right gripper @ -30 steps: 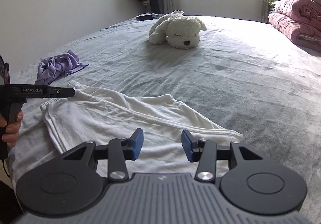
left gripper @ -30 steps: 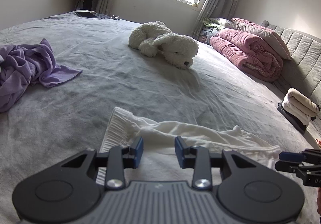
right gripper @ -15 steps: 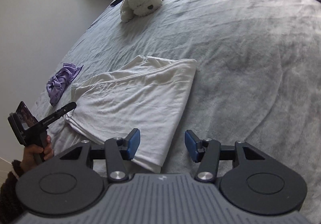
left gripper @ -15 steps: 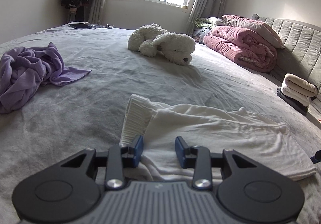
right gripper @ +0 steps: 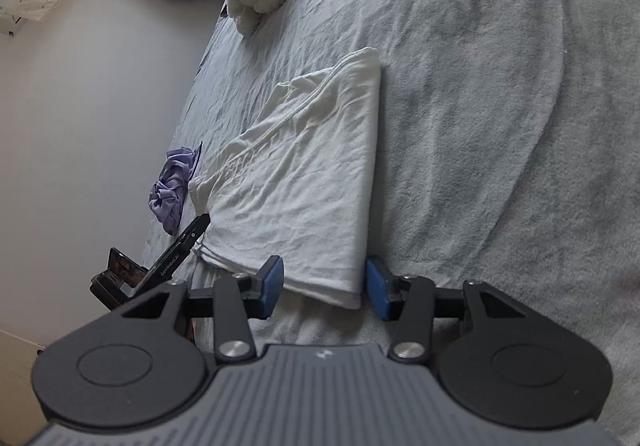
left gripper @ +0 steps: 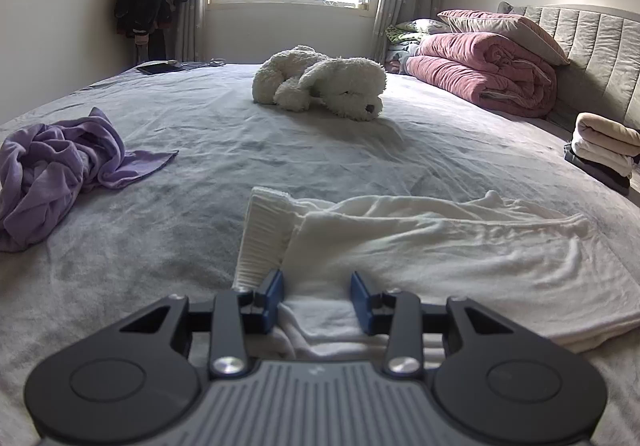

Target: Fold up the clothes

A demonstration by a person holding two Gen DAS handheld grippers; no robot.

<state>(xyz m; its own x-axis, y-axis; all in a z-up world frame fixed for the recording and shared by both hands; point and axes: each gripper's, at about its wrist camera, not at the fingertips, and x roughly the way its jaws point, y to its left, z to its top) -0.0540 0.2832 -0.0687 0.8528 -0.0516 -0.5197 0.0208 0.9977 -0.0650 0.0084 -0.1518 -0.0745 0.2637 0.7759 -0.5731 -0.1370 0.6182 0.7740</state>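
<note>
On the grey bed point(left gripper: 200, 150) my white garment point(left gripper: 440, 246) lies half-folded; my left gripper point(left gripper: 316, 296) stands part-open over its ribbed end, nothing pinched; my right gripper point(right gripper: 324, 280) is closing astride the folded corner, evidently for the next fold.

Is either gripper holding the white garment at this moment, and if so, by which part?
Neither holds it yet. The right gripper straddles a near corner of the white garment, jaws closing but not pressing. The left gripper sits open over its near edge.
</note>
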